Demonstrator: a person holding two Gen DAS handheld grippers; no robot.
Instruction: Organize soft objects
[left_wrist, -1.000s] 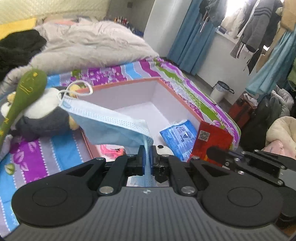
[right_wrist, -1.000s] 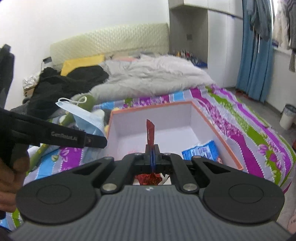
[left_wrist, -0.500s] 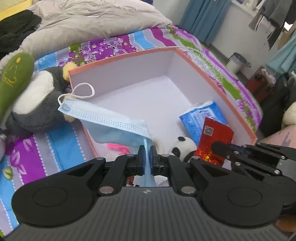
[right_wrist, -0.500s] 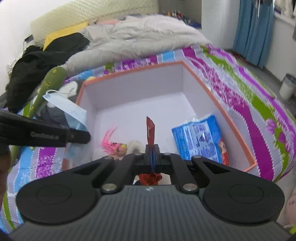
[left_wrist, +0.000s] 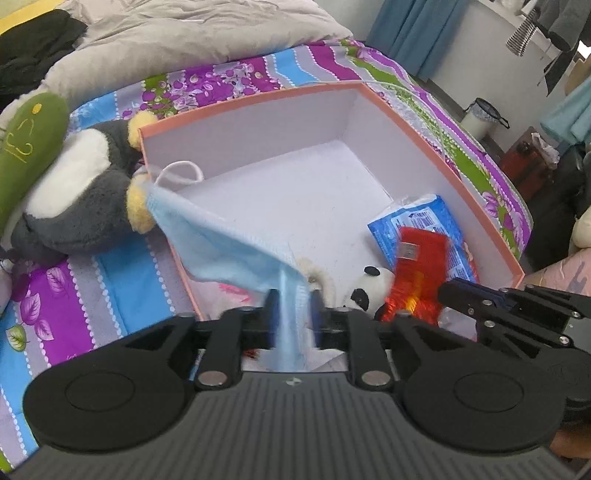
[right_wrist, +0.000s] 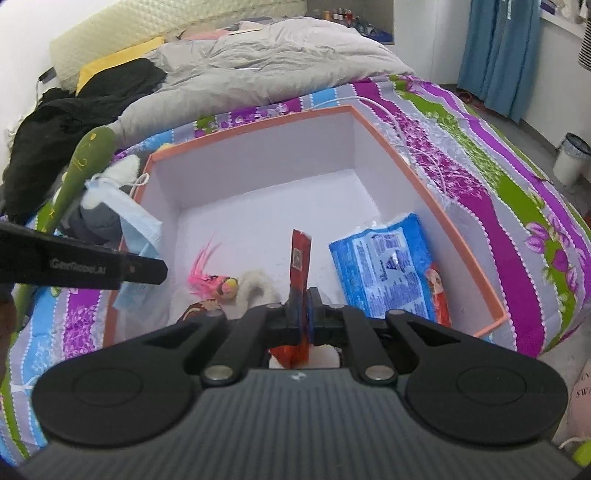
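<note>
Left wrist view. Left gripper (left_wrist: 293, 308): jaws parted a little, with the pale blue pleated face mask (left_wrist: 221, 247) hanging between them; whether it is gripped cannot be told. The mask is draped across the left wall of the orange-rimmed white cardboard box (left_wrist: 436, 155), its ear loop inside, presumably for release there. A grey, white and yellow plush penguin (left_wrist: 81, 192) is lodged against the box's far left corner on the striped floral bedsheet (left_wrist: 110, 280). A small panda plush (left_wrist: 365, 291) is seen at the box's near edge.

Right wrist view. Right gripper (right_wrist: 301, 304): jaws closed narrowly on a red foil sachet (right_wrist: 300, 266), held upright over the near edge, likely for dropping in. A blue plastic tissue pack (right_wrist: 384, 269) is laid along the right wall; a pink-haired doll (right_wrist: 214, 282) is near the left wall.
</note>
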